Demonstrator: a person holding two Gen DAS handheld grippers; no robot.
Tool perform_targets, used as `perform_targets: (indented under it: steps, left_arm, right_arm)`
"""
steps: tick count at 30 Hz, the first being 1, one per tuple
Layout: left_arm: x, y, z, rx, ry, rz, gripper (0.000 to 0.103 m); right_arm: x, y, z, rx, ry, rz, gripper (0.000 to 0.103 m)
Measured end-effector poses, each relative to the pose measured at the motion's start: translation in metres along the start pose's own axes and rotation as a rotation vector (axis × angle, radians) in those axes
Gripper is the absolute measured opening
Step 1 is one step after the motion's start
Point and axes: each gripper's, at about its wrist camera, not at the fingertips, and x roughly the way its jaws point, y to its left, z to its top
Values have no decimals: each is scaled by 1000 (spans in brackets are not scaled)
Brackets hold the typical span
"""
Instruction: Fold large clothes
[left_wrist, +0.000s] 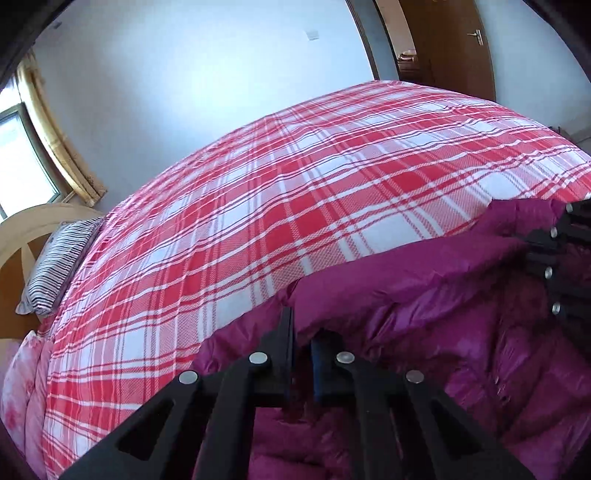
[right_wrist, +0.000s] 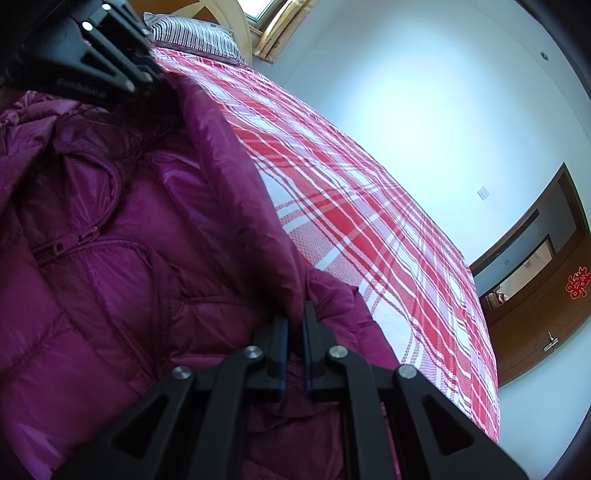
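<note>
Magenta, shiny and puffy, the quilted coat (right_wrist: 122, 229) lies on the bed's near edge. Each gripper pinches its far hem: the left gripper (left_wrist: 301, 332) is clenched on one end, the right gripper (right_wrist: 294, 325) on the other, likely so the hem lifts evenly for a fold. Slippery padding bunches between the pads. Around it spreads a coarse red-and-white plaid cover (left_wrist: 295, 192), with a striped pillow (left_wrist: 55, 266) at the headboard.

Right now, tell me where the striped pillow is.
The striped pillow lies at the head of the bed, against the headboard, at the left wrist view's left edge, beyond the plaid sheet.
</note>
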Motion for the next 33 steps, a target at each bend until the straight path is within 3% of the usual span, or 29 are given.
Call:
perform_targets:
  steps: [9, 12, 13, 14, 16, 20, 22, 25, 27, 30, 31, 33]
  left_arm:
    - [10, -7, -30, -24, 13, -41, 6]
    - [11, -4, -31, -39, 10, -62, 6]
    - [12, -3, -32, -42, 10, -68, 6]
    - [12, -4, -32, -40, 11, -69, 6]
    - [14, -6, -32, -31, 11, -67, 6]
    - [14, -10, -32, -12, 12, -50, 6]
    - [15, -11, -31, -8, 13, -46, 6]
    - [7, -9, -31, -13, -6, -33, 7]
    - [-10, -5, -30, -41, -39, -65, 9]
    - [-50, 6, -20, -97, -121, -163, 20]
    - [-63, 9, -13, -122, -161, -173, 23]
    - [-74, 14, 1, -169, -199, -171, 38]
  right_arm:
    - [-3, 3, 1, -18, -1, -13, 12]
    - [-14, -22, 4, 84, 10, 107, 17]
    - [-23, -41, 6, 184, 1, 179, 29]
    - [-30, -54, 6, 255, -10, 211, 49]
    - [-48, -83, 12, 435, -55, 252, 62]
    - [-57, -112, 37, 680, -67, 274, 57]
    - [-40, -112, 48, 743, -4, 275, 52]
    - [1, -90, 50, 732, 149, 252, 46]
    - [13, -71, 37, 694, 222, 232, 41]
    - [5, -44, 21, 570, 207, 169, 41]
    - [2, -39, 18, 544, 191, 153, 41]
    - [1, -38, 12, 550, 171, 147, 41]
